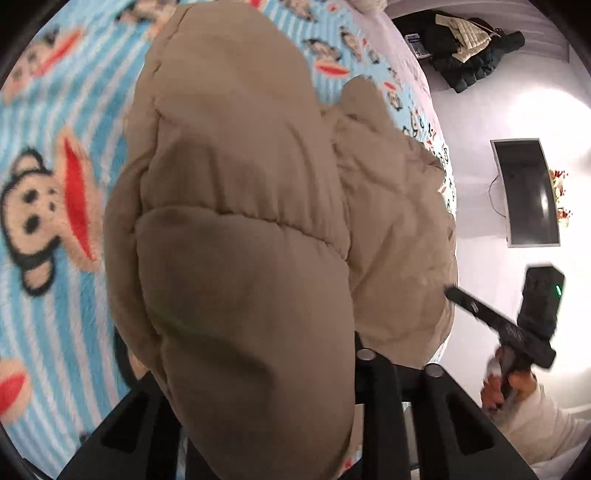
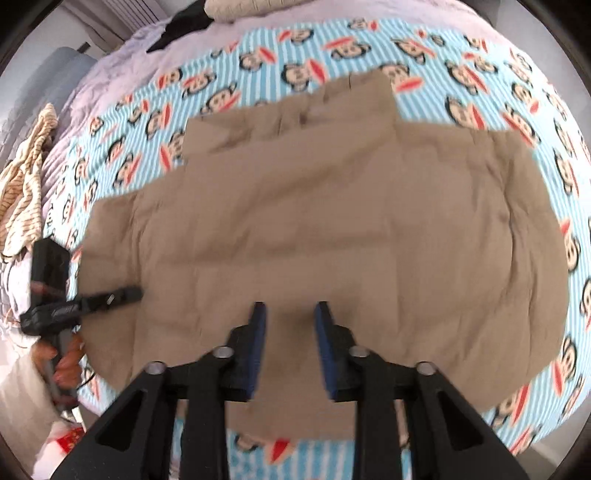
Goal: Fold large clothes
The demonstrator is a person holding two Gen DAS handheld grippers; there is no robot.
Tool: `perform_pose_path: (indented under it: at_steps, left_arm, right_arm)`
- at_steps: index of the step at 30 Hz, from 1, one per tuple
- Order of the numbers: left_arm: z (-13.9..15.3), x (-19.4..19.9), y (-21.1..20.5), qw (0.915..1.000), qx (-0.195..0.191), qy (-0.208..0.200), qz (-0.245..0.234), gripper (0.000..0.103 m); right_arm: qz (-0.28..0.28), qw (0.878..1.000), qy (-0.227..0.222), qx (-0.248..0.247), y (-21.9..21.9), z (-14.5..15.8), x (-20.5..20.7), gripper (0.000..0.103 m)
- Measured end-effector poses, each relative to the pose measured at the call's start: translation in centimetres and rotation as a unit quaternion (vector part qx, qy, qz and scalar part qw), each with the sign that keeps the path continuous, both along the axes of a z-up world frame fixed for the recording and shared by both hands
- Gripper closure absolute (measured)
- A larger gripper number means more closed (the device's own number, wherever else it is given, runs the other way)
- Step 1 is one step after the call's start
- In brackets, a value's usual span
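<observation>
A large tan padded jacket (image 2: 325, 229) lies spread on a bed with a blue striped monkey-print blanket (image 2: 532, 96). In the left wrist view a puffy fold of the jacket (image 1: 236, 236) hangs close in front of the camera and covers my left gripper's fingertips; the jaws appear shut on it. The left gripper also shows in the right wrist view (image 2: 125, 293) at the jacket's left edge. My right gripper (image 2: 290, 314) is open with blue pads (image 2: 258, 332), hovering over the jacket's near edge. It also shows in the left wrist view (image 1: 452, 291), beside the jacket.
A dark coat pile (image 1: 465, 48) and a monitor (image 1: 526, 192) lie on the white floor beside the bed. A striped yellow garment (image 2: 26, 184) lies at the bed's left side. A light garment (image 2: 251, 7) sits at the far edge.
</observation>
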State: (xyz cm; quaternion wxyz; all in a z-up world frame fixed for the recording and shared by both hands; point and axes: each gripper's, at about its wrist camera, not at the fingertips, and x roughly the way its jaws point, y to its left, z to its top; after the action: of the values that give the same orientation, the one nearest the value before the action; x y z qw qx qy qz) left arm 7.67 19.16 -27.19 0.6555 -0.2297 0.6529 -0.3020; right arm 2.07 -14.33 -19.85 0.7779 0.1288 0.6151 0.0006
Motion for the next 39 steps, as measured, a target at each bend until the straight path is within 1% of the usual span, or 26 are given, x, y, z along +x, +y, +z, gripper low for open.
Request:
perform_pose_path:
  at_steps: [2,5,8,9,10,12,14,16,18,20,22,23,24,25,26,27,28,29,30,31,32,34,35,36,38,39]
  left_arm:
    - [2.2,-0.6,-0.4,0.9999,0.003,-0.013,0.004,0.078]
    - [7.2,-1.8,-2.0,0.9992,-0.004,-0.036,0.015,0.078]
    - [11.6,-2.8,-5.0,0.9978,-0.004,-0.065,0.011,0.078]
    - [13.5,-3.3,-7.0,0.9969,-0.002,-0.078,0.005,0.078]
    - [14.6,-3.6,-8.3,0.9963,-0.001,-0.086,0.0,0.078]
    - [16.9,-4.3,-12.1,0.9946,0.009,-0.102,-0.017,0.078]
    - [18.3,-5.0,-15.6,0.9928,0.026,-0.113,-0.033,0.078]
    - [18.9,-5.5,-19.4,0.9904,0.047,-0.121,-0.047,0.078]
    - [19.2,-5.9,-22.9,0.9876,0.067,-0.127,-0.065,0.078]
    - [18.9,-6.3,-25.1,0.9868,0.071,-0.123,-0.077,0.078]
    - [18.9,-6.6,-27.7,0.9845,0.078,-0.125,-0.095,0.078]
    - [18.8,-6.6,-29.2,0.9833,0.082,-0.125,-0.104,0.078]
    - [18.6,-6.1,-30.6,0.9833,0.081,-0.12,-0.11,0.077]
    - [17.9,-6.0,-31.5,0.9839,0.076,-0.114,-0.115,0.074]
    - [17.0,-5.8,-32.6,0.9857,0.063,-0.1,-0.12,0.072]
    - [16.2,-5.6,-33.7,0.9876,0.048,-0.084,-0.124,0.068]
    - [15.2,-5.3,-34.7,0.9885,0.028,-0.069,-0.131,0.054]
    - [14.0,-5.0,-35.8,0.9888,-0.002,-0.051,-0.14,0.046]
    - [12.8,-4.8,-36.7,0.9891,-0.022,-0.037,-0.141,0.037]
    - [11.6,-4.5,-37.7,0.9884,-0.036,-0.025,-0.145,0.036]
    - [10.4,-4.3,-38.7,0.987,-0.041,-0.017,-0.154,0.036]
    - [8.6,-4.1,-40.4,0.986,-0.023,-0.012,-0.165,0.036]
    - [7.9,-3.9,-41.2,0.9856,-0.011,-0.016,-0.168,0.036]
    - [7.5,-3.7,-41.6,0.985,-0.006,-0.02,-0.171,0.036]
    - [7.4,-3.5,-42.7,0.9832,0.012,-0.033,-0.179,0.036]
    - [7.5,-3.6,-43.3,0.9817,0.019,-0.038,-0.186,0.036]
  right_arm:
    - [0.001,1.0,-0.01,0.005,-0.6,-1.0,1.5,0.08]
    - [0.006,1.0,-0.012,0.011,-1.3,-3.3,3.6,0.083]
    - [-0.009,0.999,-0.007,0.043,-2.4,-5.0,5.2,0.084]
    - [-0.017,0.998,-0.007,0.056,-2.7,-5.4,5.6,0.084]
    - [-0.026,0.997,-0.004,0.072,-3.2,-5.9,5.8,0.084]
    - [-0.043,0.994,0.003,0.105,-4.3,-6.8,6.3,0.087]
    - [-0.056,0.989,0.01,0.135,-5.3,-7.6,6.5,0.088]
    - [-0.072,0.982,0.023,0.175,-6.5,-8.6,6.8,0.091]
    - [-0.092,0.97,0.039,0.221,-7.9,-9.3,6.9,0.093]
    - [-0.101,0.961,0.044,0.255,-9.5,-8.7,6.5,0.093]
    - [-0.1,0.96,0.031,0.26,-11.6,-7.0,5.5,0.093]
    - [-0.101,0.96,0.026,0.259,-12.7,-6.3,4.8,0.089]
    - [-0.108,0.96,0.016,0.259,-14.5,-5.2,3.7,0.089]
    - [-0.114,0.959,0.009,0.259,-15.8,-4.6,2.8,0.089]
    - [-0.128,0.958,-0.002,0.257,-18.1,-3.6,1.1,0.089]
    - [-0.138,0.957,-0.008,0.254,-19.6,-3.0,-0.3,0.089]
    - [-0.152,0.956,-0.011,0.252,-21.1,-2.7,-1.7,0.089]
    - [-0.165,0.954,-0.013,0.251,-22.5,-2.5,-3.2,0.089]
    - [-0.178,0.951,-0.013,0.251,-23.6,-2.5,-4.5,0.089]
    - [-0.192,0.949,-0.012,0.252,-24.8,-2.5,-5.9,0.088]
    - [-0.205,0.945,-0.011,0.253,-25.9,-2.7,-7.1,0.088]
    - [-0.225,0.94,-0.009,0.258,-27.5,-2.9,-9.1,0.088]
    - [-0.235,0.936,-0.009,0.263,-28.2,-2.8,-10.5,0.082]
    - [-0.24,0.934,-0.01,0.264,-28.6,-2.6,-11.2,0.076]
    - [-0.248,0.931,-0.019,0.269,-29.2,-1.6,-13.0,0.038]
    - [-0.247,0.928,-0.032,0.278,-29.4,-0.9,-13.8,0.033]
